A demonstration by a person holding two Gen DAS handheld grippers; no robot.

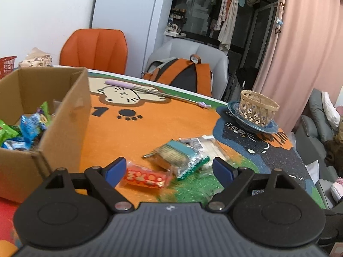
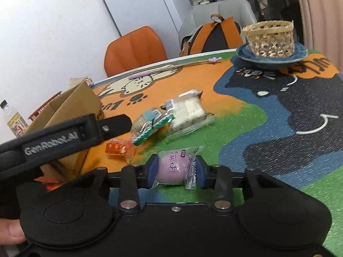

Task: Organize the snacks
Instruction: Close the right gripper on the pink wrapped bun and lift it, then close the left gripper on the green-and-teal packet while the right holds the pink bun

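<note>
While the right gripper (image 2: pixel 177 172) is clamped on a purple mochi packet (image 2: pixel 174 169), pads pressing both sides of the wrapper, the left gripper (image 1: pixel 169 170) sits spread wide, nothing between its blue pads (image 1: pixel 115 169). Left gripper hangs low over the table mat (image 1: pixel 150 126), red snack pack (image 1: pixel 145 176) just inside its left pad, teal-and-green cake packet (image 1: pixel 173 157) just beyond, white cake packet (image 1: pixel 206 144) touching that one on the far side. Cardboard box (image 1: pixel 64 115) stands open on the left, just beside the left gripper, with green and blue wrapped snacks (image 1: pixel 27 126) inside. In the right wrist view the mochi packet is held above the green part of the mat, near the loose packets; the left gripper shows there as a black arm crossing in front of the box. Woven basket (image 2: pixel 269 37) sits on a blue plate (image 2: pixel 298 54) at the far right of the table, well apart from the snacks. Orange chair (image 1: pixel 94 49) and backpack (image 1: pixel 184 75) behind the table.
</note>
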